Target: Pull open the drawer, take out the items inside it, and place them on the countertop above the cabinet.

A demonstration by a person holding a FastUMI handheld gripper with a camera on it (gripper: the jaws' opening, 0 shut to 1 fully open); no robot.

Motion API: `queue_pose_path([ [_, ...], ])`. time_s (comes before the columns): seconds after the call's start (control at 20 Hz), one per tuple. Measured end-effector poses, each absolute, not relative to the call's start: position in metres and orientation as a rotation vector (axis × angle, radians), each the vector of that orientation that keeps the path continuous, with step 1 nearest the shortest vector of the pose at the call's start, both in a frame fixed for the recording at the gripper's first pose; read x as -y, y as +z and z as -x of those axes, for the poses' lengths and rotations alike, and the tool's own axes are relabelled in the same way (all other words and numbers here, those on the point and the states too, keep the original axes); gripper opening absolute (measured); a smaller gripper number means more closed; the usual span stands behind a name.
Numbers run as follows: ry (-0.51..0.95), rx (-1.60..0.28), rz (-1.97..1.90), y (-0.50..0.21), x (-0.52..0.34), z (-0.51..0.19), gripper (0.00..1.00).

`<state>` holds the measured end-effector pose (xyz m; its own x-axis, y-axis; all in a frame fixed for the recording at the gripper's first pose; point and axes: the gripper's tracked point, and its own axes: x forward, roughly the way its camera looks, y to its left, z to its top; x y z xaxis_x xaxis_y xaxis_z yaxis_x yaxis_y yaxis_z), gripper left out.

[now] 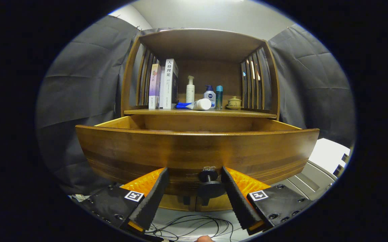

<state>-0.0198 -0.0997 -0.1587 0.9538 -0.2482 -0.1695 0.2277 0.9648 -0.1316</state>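
Drawer [197, 151] stands pulled out from the wooden cabinet, its broad curved front facing the camera and running crosswise, left to right, ahead of the tongs [195, 183]. Knob [210, 185] sits low on the drawer front, between the two fingers but nearer the right one; whether that finger touches it cannot be told. Tongs spread wide, pinching nothing: a clear gap shows between the left finger and the knob.

Drawer's inside lies above and beyond the tongs, behind the front panel. From this low angle only the upper inner walls and back show; the floor of the drawer and whatever lies in it are hidden by the front. Contents cannot be told.

Worktop [247, 114] above the cabinet runs just behind and above the open drawer, a thin wooden edge. It already carries books [163, 84] on the left, a pump bottle [190, 89], a white tube [197, 105] lying on its side, two smaller bottles and a small lidded cup [234, 102] on the right. Bare stretch of the board shows at the right front.

Judgement: opening step looks done or nearly so. Next move turns on height, since the tongs sit below the drawer's rim and must rise up and over the front before reaching down and in. Risk: catching the rim on the way up.

Loose cables [194, 225] lie on the floor below the fingers.
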Motion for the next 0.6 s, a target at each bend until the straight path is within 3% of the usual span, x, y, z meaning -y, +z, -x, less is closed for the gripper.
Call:
queue_pose_path([
  [0.6, -0.261, -0.150, 0.094, -0.148, 0.112, -0.049, 0.98],
])
